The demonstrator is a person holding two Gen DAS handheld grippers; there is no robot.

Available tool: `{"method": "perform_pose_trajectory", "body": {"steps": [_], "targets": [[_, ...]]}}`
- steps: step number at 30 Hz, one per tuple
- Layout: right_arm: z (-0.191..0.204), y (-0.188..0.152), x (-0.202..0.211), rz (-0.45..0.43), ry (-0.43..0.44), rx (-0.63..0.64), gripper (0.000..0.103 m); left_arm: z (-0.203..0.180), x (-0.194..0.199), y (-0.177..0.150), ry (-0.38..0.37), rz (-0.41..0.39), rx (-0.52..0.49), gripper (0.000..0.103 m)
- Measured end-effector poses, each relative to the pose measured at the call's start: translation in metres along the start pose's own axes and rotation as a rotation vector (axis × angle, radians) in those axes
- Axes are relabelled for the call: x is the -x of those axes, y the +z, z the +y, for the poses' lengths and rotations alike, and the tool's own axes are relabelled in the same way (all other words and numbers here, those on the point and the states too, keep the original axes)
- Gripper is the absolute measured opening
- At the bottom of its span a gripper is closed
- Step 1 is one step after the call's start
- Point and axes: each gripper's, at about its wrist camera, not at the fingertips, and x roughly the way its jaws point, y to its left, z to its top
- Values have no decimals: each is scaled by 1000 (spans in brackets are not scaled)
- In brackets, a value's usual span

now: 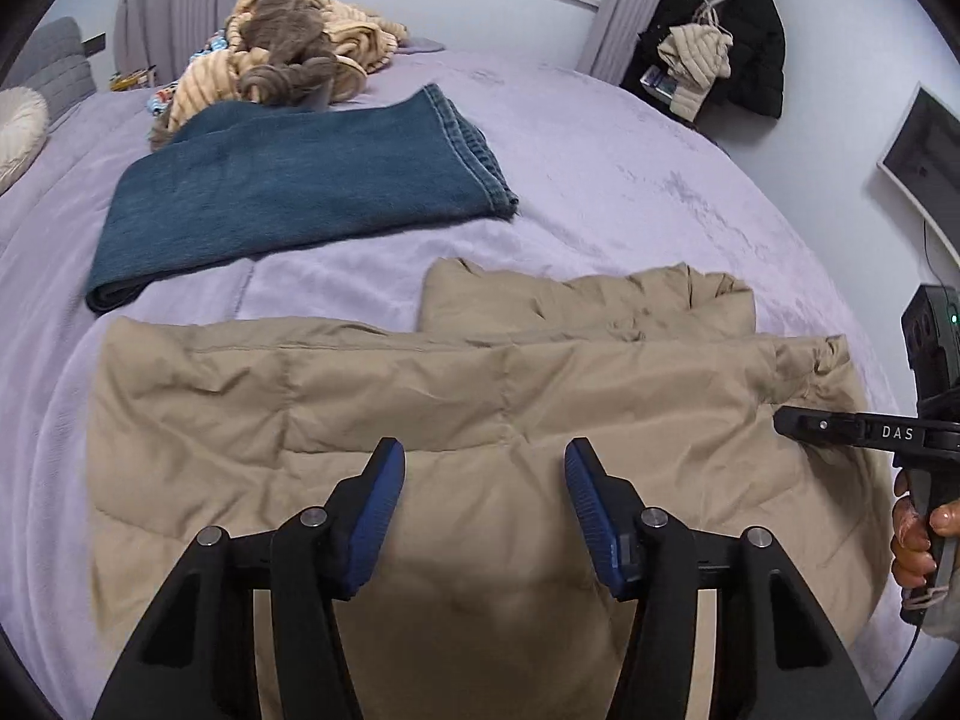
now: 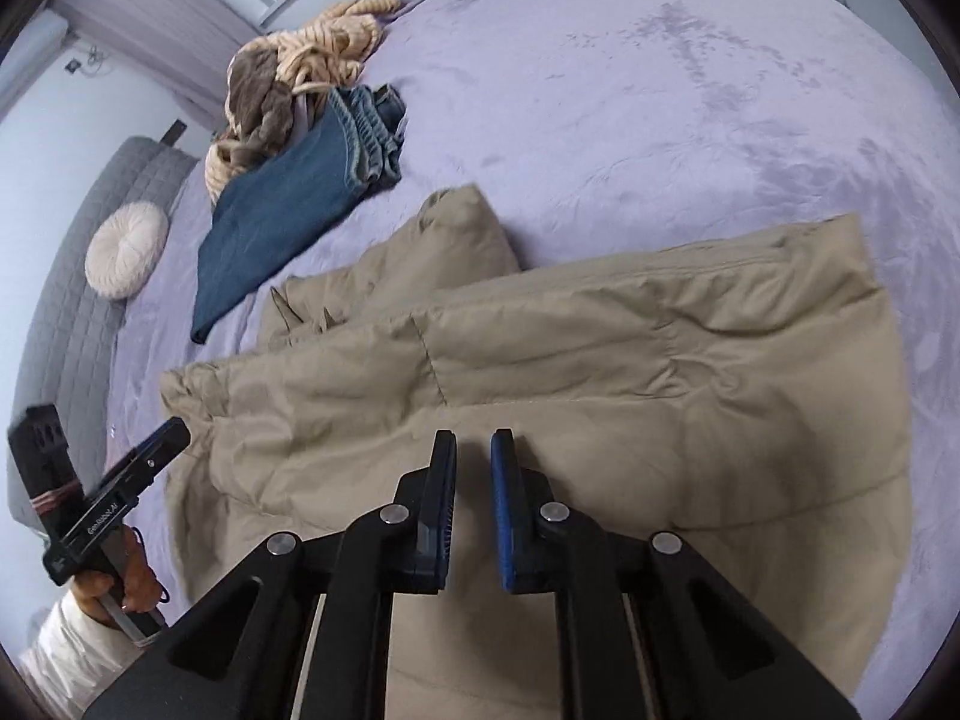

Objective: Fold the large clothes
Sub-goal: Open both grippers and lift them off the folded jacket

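Both our tongs hover empty over the puffy beige quilted jacket on the lilac bed cover: left gripper wide, right gripper narrowly parted.

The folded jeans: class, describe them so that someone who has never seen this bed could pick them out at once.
Start at the lilac bed. Beyond the tan puffer jacket spread at the near edge, and in front of the heap of cream and brown knitwear, lie the folded jeans. They are the only blue thing there, a flat denim rectangle with stitched hems at one end.
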Motion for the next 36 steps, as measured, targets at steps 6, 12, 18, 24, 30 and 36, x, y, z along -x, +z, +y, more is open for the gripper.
{"method": "perform_pose_trajectory", "body": {"steps": [6,12,18,24,30,36], "targets": [[-6,20,-45,-20,-55,35,0,7,-54,7,101,20,55,58],[-19,29,-37,-10,-42,17,0,25,-50,13,164,15,38,58],[-81,30,4,-99,-256,-77,0,98,-33,1,290,6,115,58],[-127,29,-16,-85,-230,-254,0,110,-57,-2,287,19,162,63],[-109,32,-3,-74,-283,-211,4,109,-41,2,304,39,195,65],[-92,13,43,-108,-210,-232,34,103,7,-9,280,55,200,67]]}}
